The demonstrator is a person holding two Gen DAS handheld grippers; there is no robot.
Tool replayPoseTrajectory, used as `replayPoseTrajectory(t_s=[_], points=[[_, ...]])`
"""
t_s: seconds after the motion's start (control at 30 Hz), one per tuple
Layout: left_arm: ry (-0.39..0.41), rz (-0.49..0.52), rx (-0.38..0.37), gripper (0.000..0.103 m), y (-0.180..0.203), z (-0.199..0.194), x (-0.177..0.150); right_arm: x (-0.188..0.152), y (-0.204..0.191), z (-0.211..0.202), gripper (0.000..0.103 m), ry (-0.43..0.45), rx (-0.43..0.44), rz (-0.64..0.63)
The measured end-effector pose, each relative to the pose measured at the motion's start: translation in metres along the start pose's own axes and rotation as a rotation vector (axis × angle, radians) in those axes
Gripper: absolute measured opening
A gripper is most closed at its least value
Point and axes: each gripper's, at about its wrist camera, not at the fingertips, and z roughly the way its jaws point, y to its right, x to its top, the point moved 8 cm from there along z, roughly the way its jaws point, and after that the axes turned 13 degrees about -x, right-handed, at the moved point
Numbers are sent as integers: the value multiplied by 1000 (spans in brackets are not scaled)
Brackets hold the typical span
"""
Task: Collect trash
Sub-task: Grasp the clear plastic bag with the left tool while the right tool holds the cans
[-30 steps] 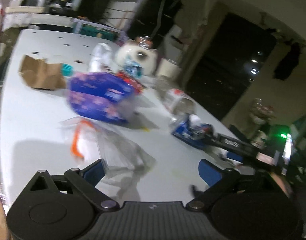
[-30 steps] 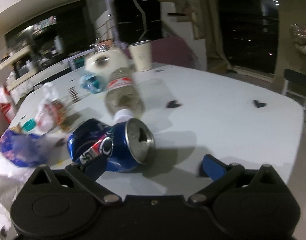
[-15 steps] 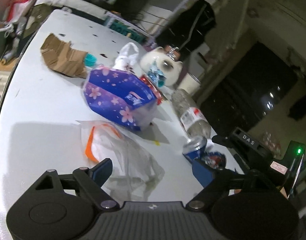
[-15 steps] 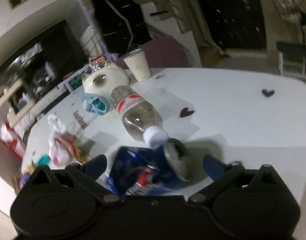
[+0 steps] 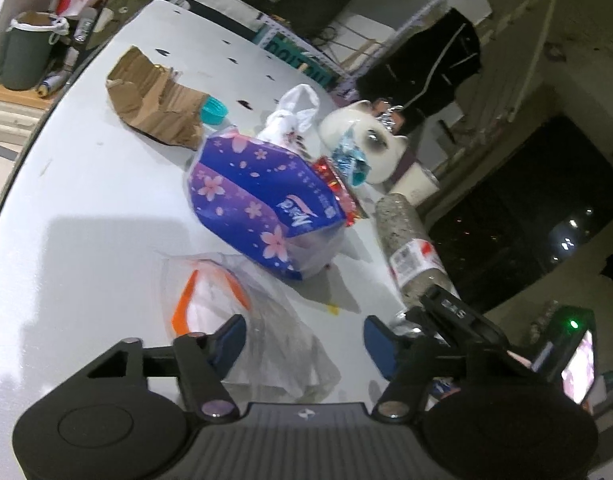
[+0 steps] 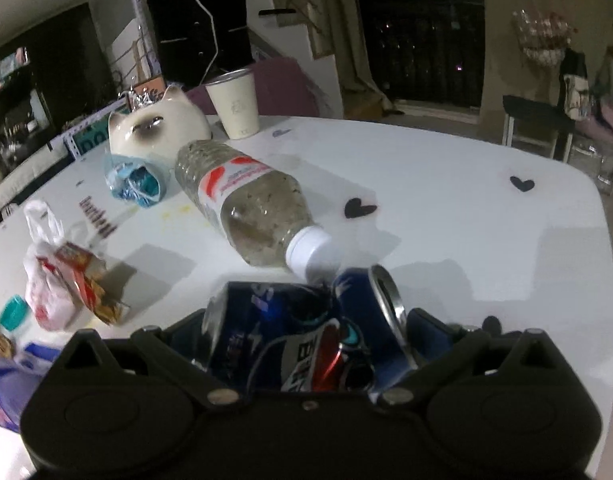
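A clear plastic bag (image 5: 266,320) with an orange strip lies flat on the white table (image 5: 86,208). My left gripper (image 5: 306,340) straddles its near end. The jaws are closing, the left pad at the bag's edge and the right pad still off it. A crushed blue soda can (image 6: 306,320) lies crosswise between the fingers of my right gripper (image 6: 302,328). It fills the gap, with its rim against the right finger, and the jaws still stand wide. A plastic bottle (image 6: 246,204) lies just beyond the can, its white cap touching it.
A purple flowered tissue pack (image 5: 258,196), torn brown paper (image 5: 154,100), a teal cap (image 5: 214,110), a blue wrapper (image 6: 134,184) and a white bag with a snack wrapper (image 6: 58,280) litter the table. A cat-shaped jar (image 6: 158,128) and a cup (image 6: 234,104) stand behind. A green bin (image 5: 26,52) stands on the floor.
My left gripper rolled, moved in over the clear bag and narrowed its jaws. My right gripper pushed forward, so the can now sits deep between its fingers.
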Motion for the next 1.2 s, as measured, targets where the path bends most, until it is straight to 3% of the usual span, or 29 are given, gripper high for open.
replayPoseTrajectory(t_s=[0.17,0.37,0.6,0.8,1.0,1.2], points=[[-15,-33,11,23,-10,1,-2,-7,-1,-9,99,11,68,-57],[-31,19,-3,18,-5,-5,-10,-23,0,-30,98,28,161,-133],[9,170,81,18,0,-31,-13,-41,4,-60,97,57,278,-217],[43,223,131,18,-5,-63,-15,-52,1,-94,97,113,377,-304],[81,302,207,18,-7,-97,-16,-63,-4,-125,97,164,429,-357],[117,355,231,18,-6,-133,-16,-76,-5,-155,97,207,464,-384]])
